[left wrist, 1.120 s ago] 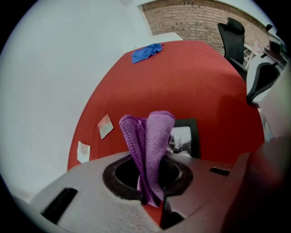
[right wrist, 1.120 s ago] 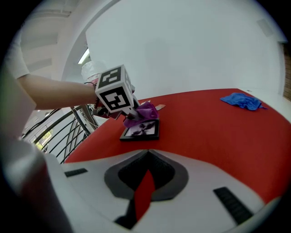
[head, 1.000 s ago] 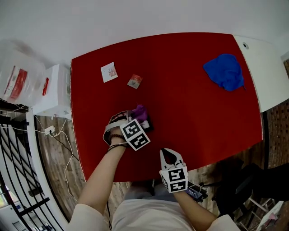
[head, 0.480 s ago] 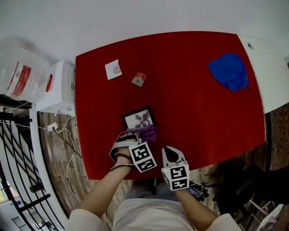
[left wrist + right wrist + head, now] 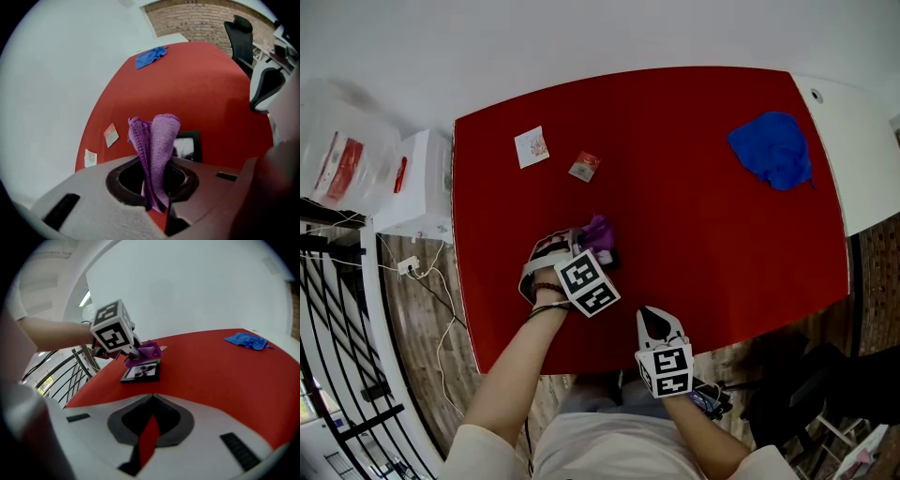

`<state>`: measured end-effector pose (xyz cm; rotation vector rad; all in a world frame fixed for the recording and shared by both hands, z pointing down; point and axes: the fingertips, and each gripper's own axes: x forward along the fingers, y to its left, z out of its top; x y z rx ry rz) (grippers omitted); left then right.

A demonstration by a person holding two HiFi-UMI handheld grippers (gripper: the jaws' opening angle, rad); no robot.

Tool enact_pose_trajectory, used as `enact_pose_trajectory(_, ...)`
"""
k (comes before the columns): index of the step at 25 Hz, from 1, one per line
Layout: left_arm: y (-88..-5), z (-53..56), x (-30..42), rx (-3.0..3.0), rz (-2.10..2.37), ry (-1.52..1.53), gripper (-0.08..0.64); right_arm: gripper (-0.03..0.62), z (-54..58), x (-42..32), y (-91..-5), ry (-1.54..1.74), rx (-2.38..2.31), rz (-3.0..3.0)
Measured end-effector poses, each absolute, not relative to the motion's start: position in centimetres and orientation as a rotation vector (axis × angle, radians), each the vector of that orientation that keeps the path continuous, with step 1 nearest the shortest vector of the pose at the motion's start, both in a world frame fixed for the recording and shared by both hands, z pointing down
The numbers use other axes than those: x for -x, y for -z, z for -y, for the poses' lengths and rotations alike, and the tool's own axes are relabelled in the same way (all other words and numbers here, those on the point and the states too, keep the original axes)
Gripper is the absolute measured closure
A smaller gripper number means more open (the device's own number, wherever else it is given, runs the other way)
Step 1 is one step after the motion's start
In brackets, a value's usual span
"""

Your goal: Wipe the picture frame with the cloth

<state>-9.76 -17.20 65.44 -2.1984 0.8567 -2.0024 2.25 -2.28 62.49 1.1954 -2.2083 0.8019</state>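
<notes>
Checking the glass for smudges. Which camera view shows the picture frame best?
The right gripper view: the picture frame lies nearly whole in sight, only the purple cloth covering its far edge. The left gripper view shows part of it behind the cloth. In the head view the left tool hides all but a dark corner.

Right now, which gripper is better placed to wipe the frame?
Left. The left gripper is shut on the purple cloth over the picture frame; the right gripper is empty, at the near edge of the table, away from it.
</notes>
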Motion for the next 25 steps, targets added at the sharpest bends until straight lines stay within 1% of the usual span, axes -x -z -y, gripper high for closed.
enact_pose_trajectory(8, -67.3, 17.5, 9.2, 2.156, -0.787, 2.066, 0.500, 0.588, 2.7, -3.8, -62.6, -0.808, -1.223, 2.198)
enact_pose_trajectory(18, -67.2, 8.8, 5.7, 2.164, -0.601, 2.017, 0.500, 0.588, 2.6, -3.3, -62.8, -0.788, -1.185, 2.215)
enact_pose_trajectory(25, -66.9, 8.3, 5.5, 2.214, -0.654, 1.978, 0.500, 0.588, 2.0, -3.2, -62.8, -0.761, -1.183, 2.217)
